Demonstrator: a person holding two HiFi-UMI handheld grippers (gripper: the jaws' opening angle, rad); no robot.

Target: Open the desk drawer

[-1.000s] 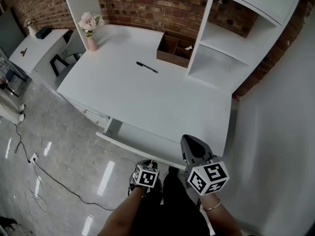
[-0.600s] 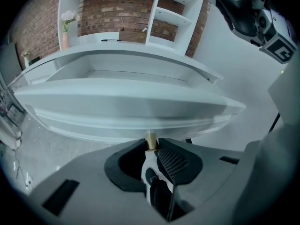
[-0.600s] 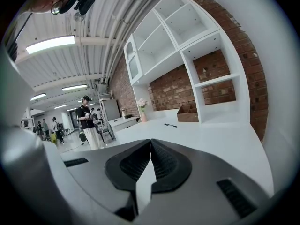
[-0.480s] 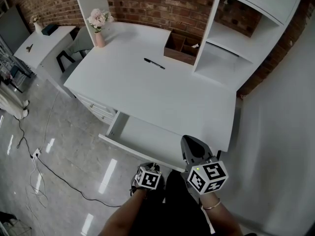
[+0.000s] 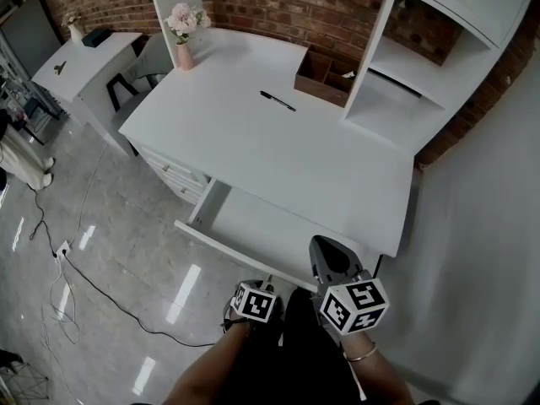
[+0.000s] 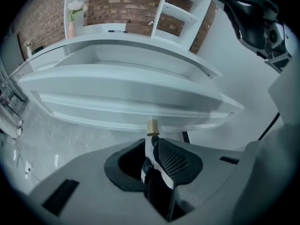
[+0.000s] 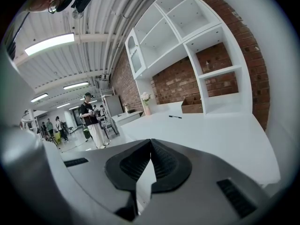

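The white desk [image 5: 278,146] has its wide shallow drawer [image 5: 253,230] pulled out toward me, and the inside looks bare. In the left gripper view the drawer front [image 6: 126,104] fills the middle, with a small brass knob [image 6: 152,127] under it. My left gripper [image 6: 152,140] is shut on that knob; in the head view it sits just below the drawer front [image 5: 263,285]. My right gripper [image 5: 327,250] hovers over the drawer's right end. Its jaws meet at the tips with nothing between them [image 7: 150,143].
On the desk lie a black pen [image 5: 277,100], a brown wooden organizer [image 5: 325,76] and a pink vase of flowers [image 5: 185,36]. White shelves [image 5: 422,66] rise at the right, and side drawers [image 5: 173,175] are at the left. A cable [image 5: 93,285] crosses the floor. A person [image 7: 91,118] stands far off.
The drawer has slid further out from under the desktop, with the left gripper on its knob. The desk appears to have shifted away and to the right in the head view.
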